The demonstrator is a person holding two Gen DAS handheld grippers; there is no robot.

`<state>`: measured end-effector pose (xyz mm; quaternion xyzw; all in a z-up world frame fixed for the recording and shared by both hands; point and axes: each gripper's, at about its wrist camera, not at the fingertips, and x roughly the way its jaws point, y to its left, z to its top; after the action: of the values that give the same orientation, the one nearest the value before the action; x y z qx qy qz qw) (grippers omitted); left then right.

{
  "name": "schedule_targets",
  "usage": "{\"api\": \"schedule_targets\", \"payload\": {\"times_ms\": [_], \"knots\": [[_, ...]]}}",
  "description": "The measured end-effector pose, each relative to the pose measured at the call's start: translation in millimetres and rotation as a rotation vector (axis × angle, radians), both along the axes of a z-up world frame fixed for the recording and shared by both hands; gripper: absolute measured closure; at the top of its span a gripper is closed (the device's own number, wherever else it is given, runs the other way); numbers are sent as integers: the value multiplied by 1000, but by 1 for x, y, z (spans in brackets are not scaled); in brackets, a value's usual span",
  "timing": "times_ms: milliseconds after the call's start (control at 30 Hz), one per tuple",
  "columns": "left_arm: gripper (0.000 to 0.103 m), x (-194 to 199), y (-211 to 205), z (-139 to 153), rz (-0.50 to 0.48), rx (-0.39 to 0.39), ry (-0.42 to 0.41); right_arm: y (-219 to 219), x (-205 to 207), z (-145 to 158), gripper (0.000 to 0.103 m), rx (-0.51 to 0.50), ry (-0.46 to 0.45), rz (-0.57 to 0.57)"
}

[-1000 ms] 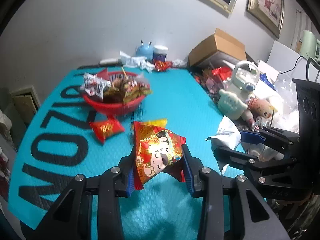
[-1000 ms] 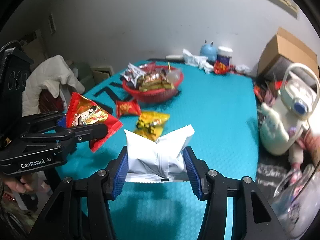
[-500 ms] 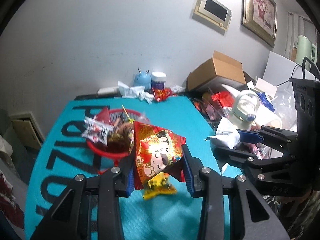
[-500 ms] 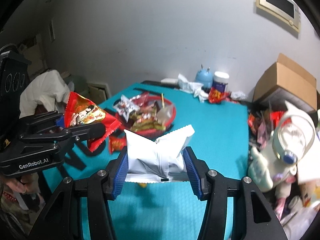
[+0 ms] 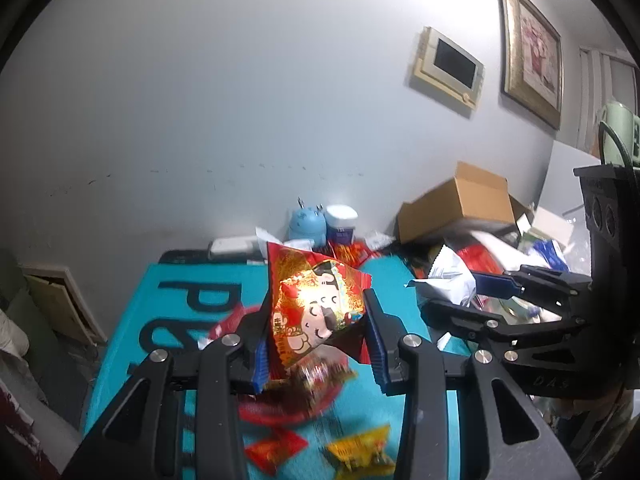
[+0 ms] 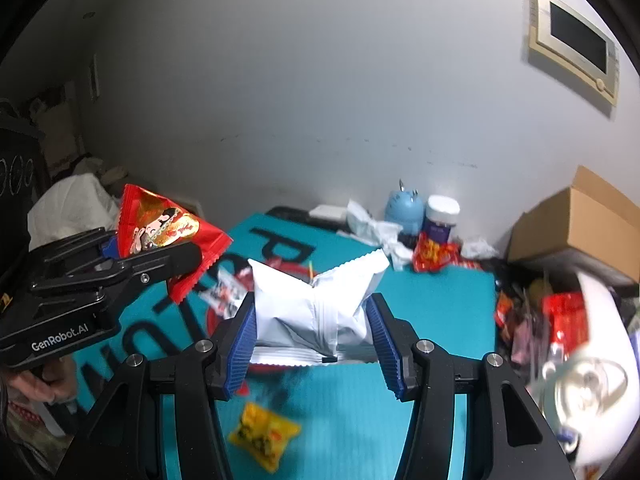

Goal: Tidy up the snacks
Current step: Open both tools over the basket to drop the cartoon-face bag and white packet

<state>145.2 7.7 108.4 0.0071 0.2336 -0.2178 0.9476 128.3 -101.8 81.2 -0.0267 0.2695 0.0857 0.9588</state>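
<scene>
Left gripper (image 5: pixel 316 344) clamps red cartoon packet (image 5: pixel 316 308); right gripper (image 6: pixel 312 340) clamps white pouch (image 6: pixel 316 304). Both packets aloft over teal mat (image 6: pixel 432 320). Red basket (image 5: pixel 288 414) sits directly below and just beyond both; left gripper seemingly nearer. Yellow packet (image 6: pixel 264 436), small red packet (image 5: pixel 276 450) lie near side of basket.

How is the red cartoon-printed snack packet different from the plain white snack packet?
The red cartoon-printed snack packet is glossy, with a printed figure; the plain white snack packet shows no print. The red one sits in the left gripper, the white one in the right gripper. Both are pinched above the table.
</scene>
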Motion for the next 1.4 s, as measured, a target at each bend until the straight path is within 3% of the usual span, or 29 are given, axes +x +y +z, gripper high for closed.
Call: {"api": "schedule_targets", "payload": {"times_ms": [300,567,833,900,967,1167,1400], "knots": [[65,57,1,-3,78,6,-2,5,51,13,50,30,-51,36],[65,110,0,-54,45,11,156,1,87,-1,50,4,-56,1],[64,124,-13,-76,-17,17,219,-13,105,-19,50,13,11,-1],[57,127,-15,-79,3,46,233,-15,107,-21,50,19,20,-2],[38,129,-13,-81,36,59,237,-17,109,-23,50,23,31,-9],[38,131,4,-78,124,81,261,-14,119,-33,50,33,69,17],[38,127,25,-64,217,114,220,7,127,-50,49,58,105,104]]}}
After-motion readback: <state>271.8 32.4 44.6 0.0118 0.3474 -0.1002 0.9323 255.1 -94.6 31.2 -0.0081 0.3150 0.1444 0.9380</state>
